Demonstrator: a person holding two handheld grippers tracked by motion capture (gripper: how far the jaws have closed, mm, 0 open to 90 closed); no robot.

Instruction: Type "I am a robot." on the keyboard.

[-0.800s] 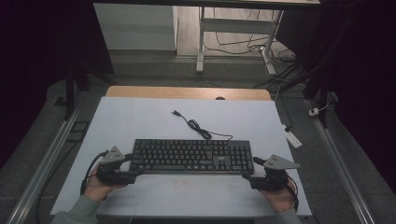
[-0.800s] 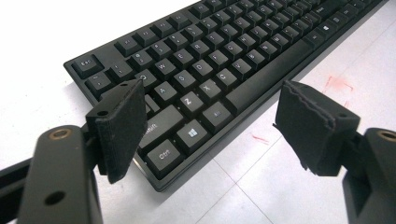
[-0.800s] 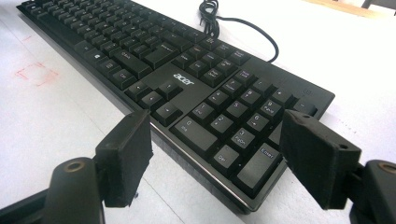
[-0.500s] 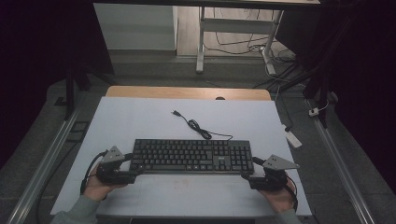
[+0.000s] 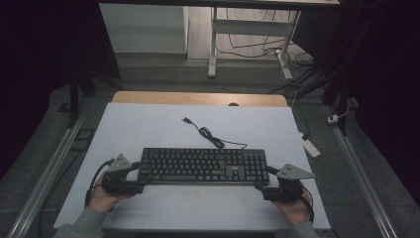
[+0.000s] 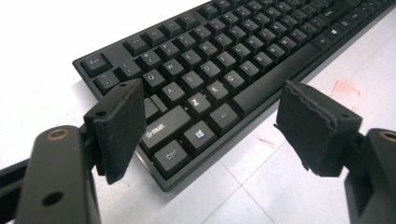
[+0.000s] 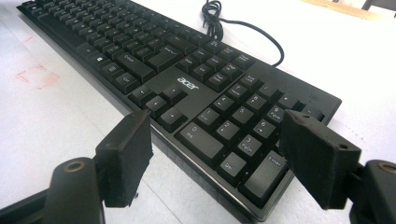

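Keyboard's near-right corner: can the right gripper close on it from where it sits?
Probably yes. The right gripper is open, with the keyboard corner sitting between its pads, and nothing lies between them on the white table.

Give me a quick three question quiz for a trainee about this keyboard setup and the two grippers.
1. True or false: the left gripper is clamped shut on the keyboard.
2. Which corner of the keyboard lies between the right gripper's fingers: A) Esc corner, B) number pad Enter corner, C) Ctrl corner?
3. Where does the keyboard's cable lie?

Key
1. False; its fingers stand open around the Ctrl corner.
2. B
3. On the table beyond the keyboard, loose.
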